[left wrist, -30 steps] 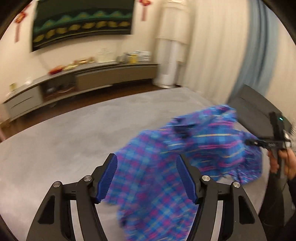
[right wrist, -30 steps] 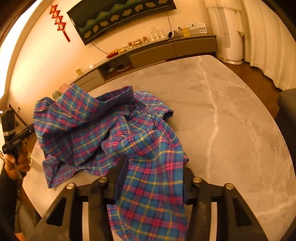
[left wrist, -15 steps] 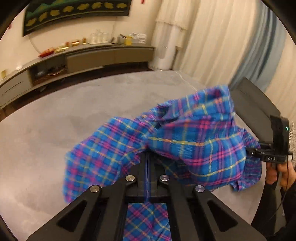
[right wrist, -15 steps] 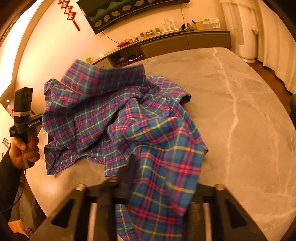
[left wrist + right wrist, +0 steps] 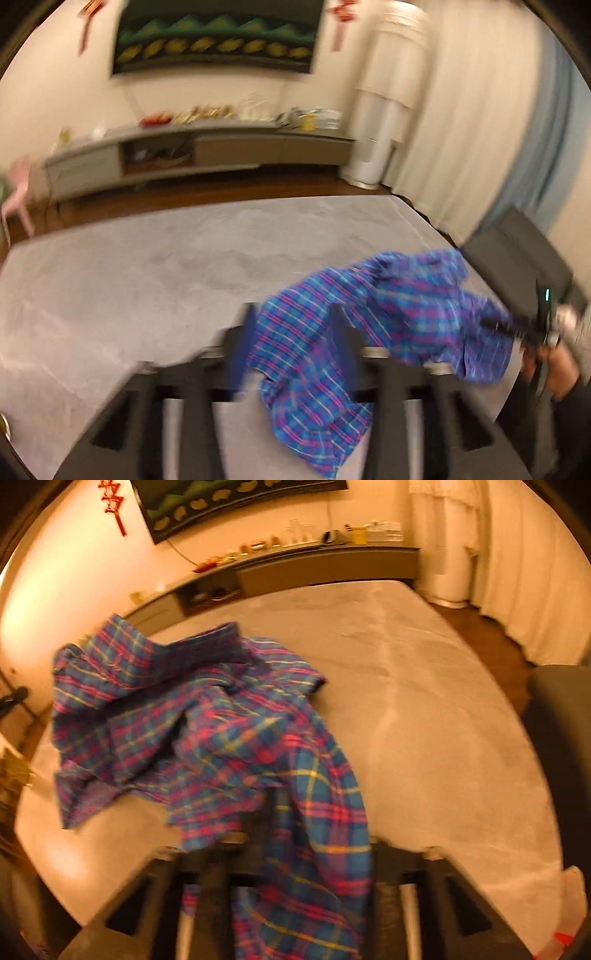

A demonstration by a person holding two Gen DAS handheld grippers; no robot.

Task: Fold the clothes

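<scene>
The plaid shirt (image 5: 207,734) lies crumpled on the grey worktop (image 5: 443,720), one part draped over each claw. It looks light and limp — it should sag and slide rather than hold shape, so seams, collar or hem corners are the likeliest holds. The left claw (image 5: 291,350) has its blue fingers (image 5: 242,347) apart with cloth hanging loosely between them. The right claw (image 5: 280,834) is buried under fabric — whether it is pinching the cloth I cannot tell. Both claws sit low at the near edge, pointing across the worktop.
</scene>
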